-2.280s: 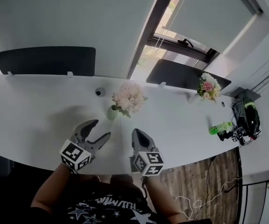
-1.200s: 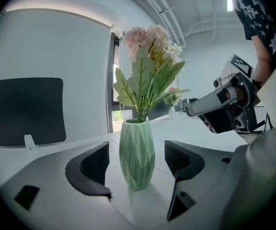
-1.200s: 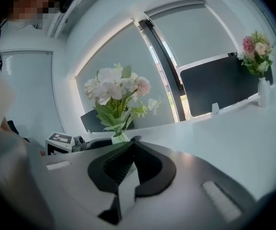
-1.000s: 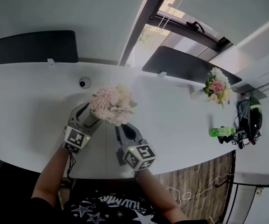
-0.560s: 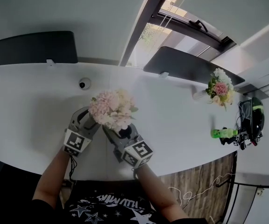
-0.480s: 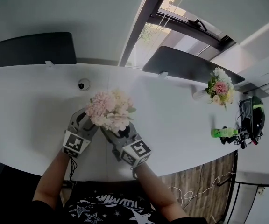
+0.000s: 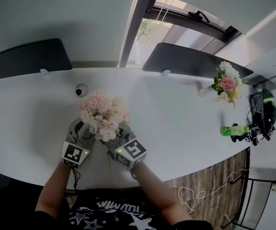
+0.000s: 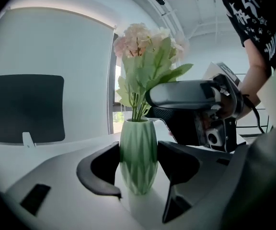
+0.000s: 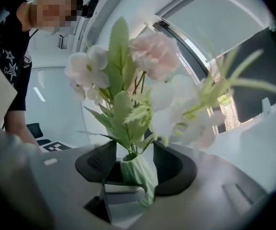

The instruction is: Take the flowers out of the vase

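Observation:
A bunch of pale pink and white flowers (image 7: 102,115) stands in a small ribbed green vase (image 8: 138,157) on the white table (image 7: 186,114). In the head view the blooms hide the vase. My left gripper (image 8: 138,178) is shut on the vase's belly, both pads against its sides. My right gripper (image 9: 135,166) comes in from the right; its jaws have just been opening and stand wide, with the vase neck and green stems (image 9: 128,147) between them and not pressed. In the head view, the left gripper (image 7: 82,133) and right gripper (image 7: 116,140) sit under the blooms.
A second bouquet (image 7: 225,84) stands at the far right, with a green bottle (image 7: 235,130) and black gear (image 7: 261,113) near the table's right end. A small dark round object (image 7: 81,90) lies behind the vase. Two dark panels (image 7: 25,59) line the back edge.
Both grippers reached forward to the vase. The left one closed on it. The right one swung left in under the blooms and opened its jaws around the stems.

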Available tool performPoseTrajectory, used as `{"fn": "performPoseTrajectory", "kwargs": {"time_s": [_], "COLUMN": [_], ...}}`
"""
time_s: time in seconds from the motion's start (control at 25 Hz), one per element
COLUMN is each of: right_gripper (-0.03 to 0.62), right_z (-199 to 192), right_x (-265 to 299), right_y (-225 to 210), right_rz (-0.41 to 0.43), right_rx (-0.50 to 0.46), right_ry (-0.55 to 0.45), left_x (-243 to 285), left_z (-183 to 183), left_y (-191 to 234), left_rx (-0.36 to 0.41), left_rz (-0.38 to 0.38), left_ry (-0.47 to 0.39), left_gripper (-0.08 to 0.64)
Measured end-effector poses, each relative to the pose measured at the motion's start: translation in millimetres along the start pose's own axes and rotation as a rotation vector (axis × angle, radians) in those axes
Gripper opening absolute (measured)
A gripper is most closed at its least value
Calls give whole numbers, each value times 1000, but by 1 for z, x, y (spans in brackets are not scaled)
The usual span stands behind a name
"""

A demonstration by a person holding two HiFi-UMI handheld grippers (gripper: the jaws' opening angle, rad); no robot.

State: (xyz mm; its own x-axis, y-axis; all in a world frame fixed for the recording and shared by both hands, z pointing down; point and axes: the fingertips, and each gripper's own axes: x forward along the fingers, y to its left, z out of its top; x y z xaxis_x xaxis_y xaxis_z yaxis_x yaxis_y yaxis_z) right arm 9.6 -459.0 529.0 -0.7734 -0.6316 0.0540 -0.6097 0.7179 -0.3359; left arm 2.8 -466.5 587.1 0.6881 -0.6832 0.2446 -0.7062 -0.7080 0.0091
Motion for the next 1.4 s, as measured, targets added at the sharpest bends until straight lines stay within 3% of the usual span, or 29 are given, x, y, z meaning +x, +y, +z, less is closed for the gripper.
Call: {"fn": "performPoseTrajectory", "kwargs": {"time_s": [0.2,0.36,0.56,0.88,1.24,1.4], "right_gripper": [197,120,87,66,61,58], "right_z": [9,12,13,18,69,93], "right_x": [8,11,11,10,-3,-11], "right_y": [1,1,2,8,14,23], "right_rz": [5,-4,-16,-23,-29,-15], "right_rx": [-59,-64,-53,-61,-39,-65], "right_ry": [-27,-27,-8,2,-87,-124], "left_x": [1,3,0,1,-1,2], "left_z": [-5,-5,-2,-9,-16,-13], "left_y": [1,3,1,1,4,0], "left_rx": [-25,-27,-24,-65,8,-35], "left_rz": [1,7,2,9,-1,-6], "left_ry": [-16,-24,-13,-14,11,0], "left_gripper": [258,258,258,258,259,259]}}
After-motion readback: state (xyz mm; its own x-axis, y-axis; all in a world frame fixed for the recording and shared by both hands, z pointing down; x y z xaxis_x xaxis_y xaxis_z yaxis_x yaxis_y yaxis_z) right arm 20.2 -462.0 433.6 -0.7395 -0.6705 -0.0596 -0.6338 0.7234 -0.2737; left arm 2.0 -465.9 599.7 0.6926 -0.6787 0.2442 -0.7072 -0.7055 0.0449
